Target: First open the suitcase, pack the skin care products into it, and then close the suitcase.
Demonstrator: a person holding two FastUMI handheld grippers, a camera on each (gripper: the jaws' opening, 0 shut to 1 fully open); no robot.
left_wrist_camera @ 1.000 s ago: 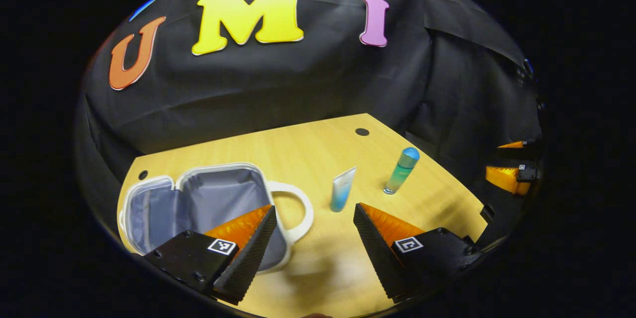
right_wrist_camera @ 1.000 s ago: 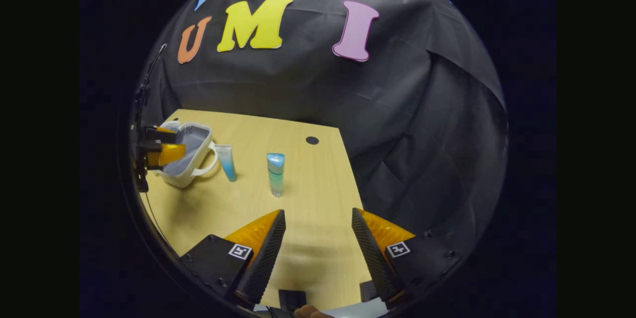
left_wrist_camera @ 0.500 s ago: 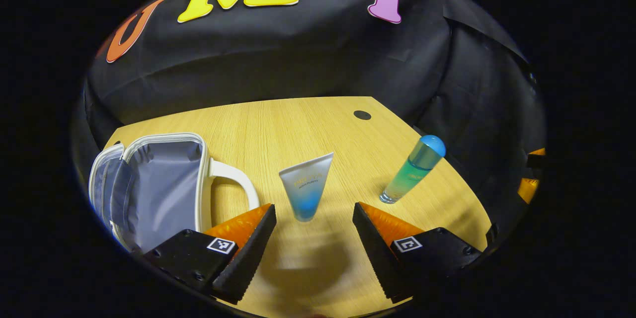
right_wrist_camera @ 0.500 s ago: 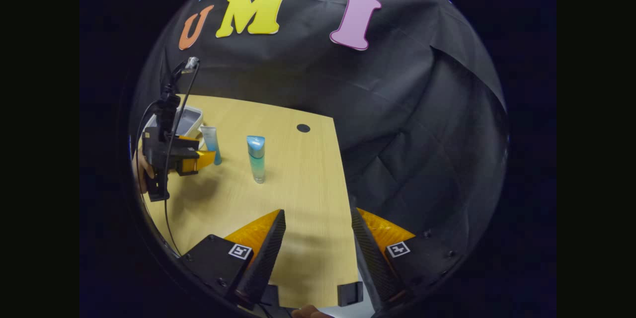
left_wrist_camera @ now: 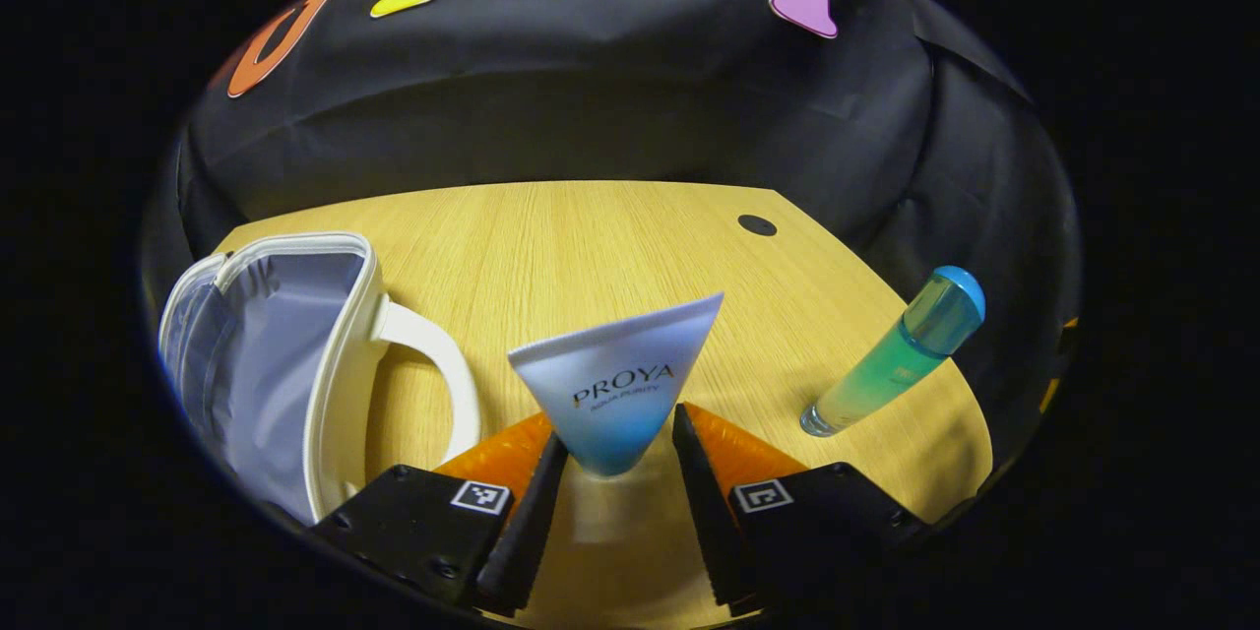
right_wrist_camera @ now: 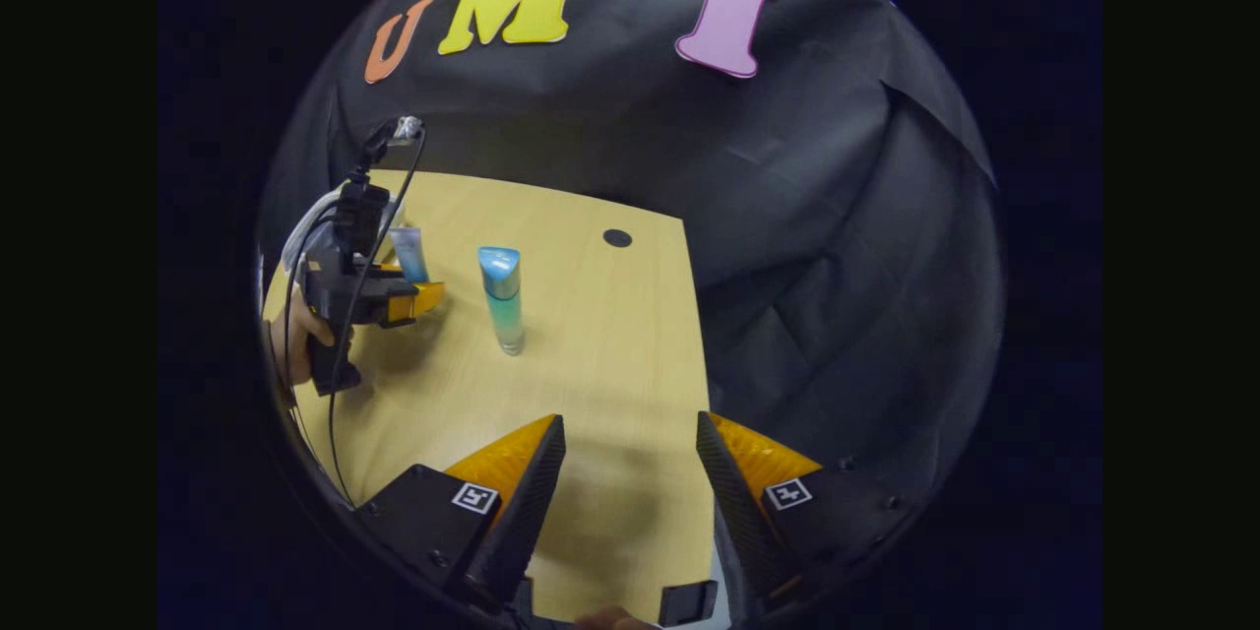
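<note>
The small white suitcase [left_wrist_camera: 266, 354] lies open at the left of the wooden table [left_wrist_camera: 591, 236], showing its grey lining and white handle. A white-and-blue skin care tube [left_wrist_camera: 615, 374] stands cap down between the fingers of my left gripper [left_wrist_camera: 615, 433]. Both fingers touch its lower sides, so the gripper is shut on it. A green bottle with a blue cap [left_wrist_camera: 891, 359] stands upright to the right. In the right gripper view, my right gripper [right_wrist_camera: 630, 433] hangs open over the table's near right part, with the bottle [right_wrist_camera: 503, 300] ahead and the left gripper [right_wrist_camera: 418, 300] at the tube [right_wrist_camera: 408, 254].
A dark round hole [left_wrist_camera: 757, 224] marks the table's far right part. The table's right edge [right_wrist_camera: 694, 345] runs close to my right gripper. A hand [right_wrist_camera: 290, 340] holds the left gripper, with a black cable trailing from it.
My left gripper has moved forward from beside the suitcase to the tube, and its fingers have closed in on the tube's lower end. The right gripper has barely moved.
</note>
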